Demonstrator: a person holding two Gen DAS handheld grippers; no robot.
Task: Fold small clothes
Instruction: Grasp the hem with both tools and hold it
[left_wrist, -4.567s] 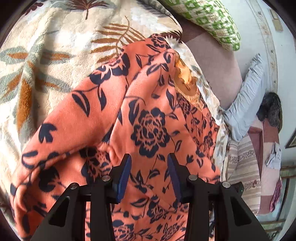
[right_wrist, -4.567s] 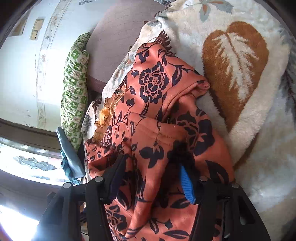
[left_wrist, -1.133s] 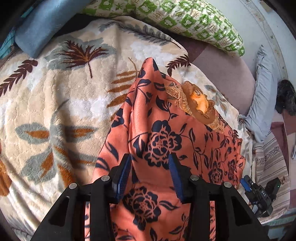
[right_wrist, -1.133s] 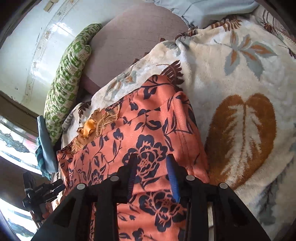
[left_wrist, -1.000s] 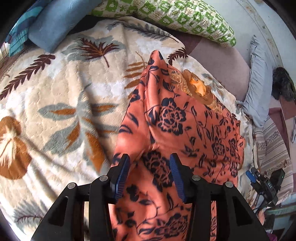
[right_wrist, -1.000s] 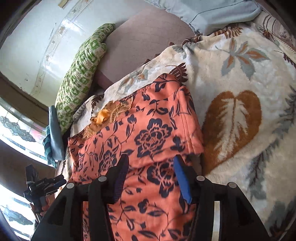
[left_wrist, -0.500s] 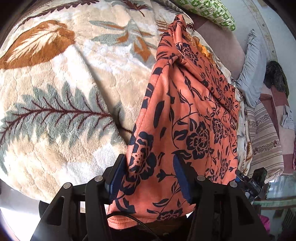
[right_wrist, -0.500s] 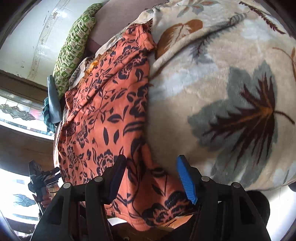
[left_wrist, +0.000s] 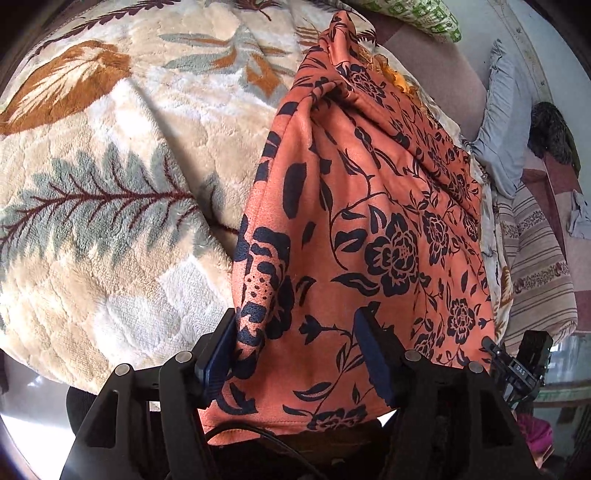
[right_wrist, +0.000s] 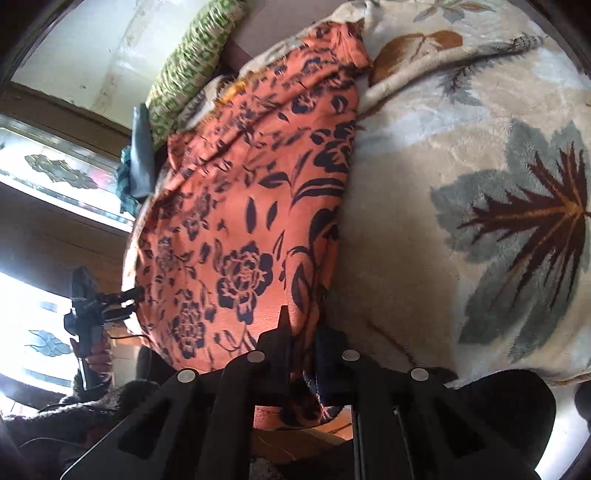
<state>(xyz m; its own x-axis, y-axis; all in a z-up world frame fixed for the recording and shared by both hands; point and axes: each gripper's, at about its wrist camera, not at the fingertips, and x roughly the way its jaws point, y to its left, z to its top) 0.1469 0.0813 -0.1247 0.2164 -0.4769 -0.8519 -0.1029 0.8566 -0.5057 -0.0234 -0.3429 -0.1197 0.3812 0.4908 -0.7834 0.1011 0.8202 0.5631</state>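
Left tool: black frame, silver screws, blue pads (thin black cable).

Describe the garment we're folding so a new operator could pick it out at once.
Start at the cream leaf-patterned blanket covering the bed. Stretched along it towards the green patterned pillow lies the orange garment, its near hem hanging off the bed's edge. It alone is orange with dark navy roses and vines.

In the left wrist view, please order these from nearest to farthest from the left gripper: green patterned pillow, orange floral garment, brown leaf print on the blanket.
1. orange floral garment, between the left gripper fingers.
2. brown leaf print, upper left on the blanket.
3. green patterned pillow, top edge, beyond the garment.
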